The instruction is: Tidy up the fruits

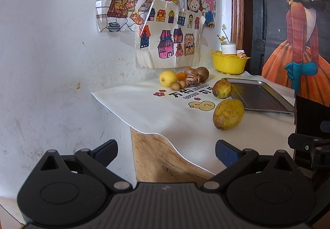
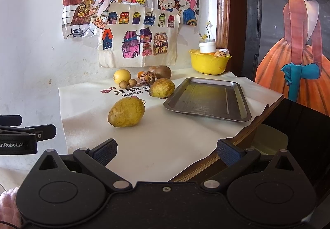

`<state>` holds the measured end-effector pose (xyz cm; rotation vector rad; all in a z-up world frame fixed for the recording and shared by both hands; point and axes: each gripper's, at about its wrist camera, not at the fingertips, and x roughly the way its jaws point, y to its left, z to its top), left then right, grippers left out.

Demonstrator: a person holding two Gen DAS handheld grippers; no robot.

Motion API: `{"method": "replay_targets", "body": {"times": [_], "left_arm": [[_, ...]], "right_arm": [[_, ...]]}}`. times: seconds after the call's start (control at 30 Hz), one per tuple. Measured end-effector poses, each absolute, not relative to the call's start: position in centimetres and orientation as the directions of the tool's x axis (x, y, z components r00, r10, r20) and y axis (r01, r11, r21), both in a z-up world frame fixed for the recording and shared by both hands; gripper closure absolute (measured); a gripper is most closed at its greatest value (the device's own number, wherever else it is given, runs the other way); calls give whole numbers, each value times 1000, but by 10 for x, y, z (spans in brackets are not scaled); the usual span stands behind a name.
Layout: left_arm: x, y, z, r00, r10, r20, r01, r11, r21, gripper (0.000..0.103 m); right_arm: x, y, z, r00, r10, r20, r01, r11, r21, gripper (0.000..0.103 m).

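Two yellow-green mangoes lie on the white cloth: the near mango (image 1: 228, 114) (image 2: 126, 113) and the far mango (image 1: 222, 88) (image 2: 162, 88) beside the empty metal tray (image 1: 259, 95) (image 2: 208, 99). By the wall sit a lemon (image 1: 168, 78) (image 2: 122, 76), a striped fruit (image 1: 193, 79) (image 2: 147, 77), a brown kiwi (image 1: 202, 73) (image 2: 163, 72) and small round brown fruits (image 1: 175, 85) (image 2: 123, 84). My left gripper (image 1: 166, 153) is open before the table's near-left edge. My right gripper (image 2: 166, 152) is open over the cloth's front edge. Both hold nothing.
A yellow bowl (image 1: 229, 62) (image 2: 208, 63) at the back right holds a white jar and some fruit. Drawings hang on the white wall (image 1: 51, 53). A dark door with a painted figure stands on the right. The wooden table edge (image 1: 156, 158) shows beneath the cloth.
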<state>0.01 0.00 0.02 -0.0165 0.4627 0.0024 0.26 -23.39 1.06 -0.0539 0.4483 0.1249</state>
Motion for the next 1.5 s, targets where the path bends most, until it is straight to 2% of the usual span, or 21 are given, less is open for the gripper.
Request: {"method": "replay_targets", "body": {"times": [0.67,1.13,1.33,1.5], "left_arm": [[1,-1,1,891,-3,-454,-7,1000,-20,0],[12,-3,-13,869,-4,-495,-8,1000,-22,0],[24,-3,-12,865,-21,-502,8,1000,-29,0],[41,-3,-9,864,-79,-498,66,997,-44,0]], "right_arm": [[4,-237,14,891,109,-441,-133,991,-24,0],[16,-237,0,883,124,-453,-141,990,-5,0],[28,-247,1,888,158,-431,-162,986,27,0],[54,-258,8,891,164,-422,-182,983,-2,0]]}}
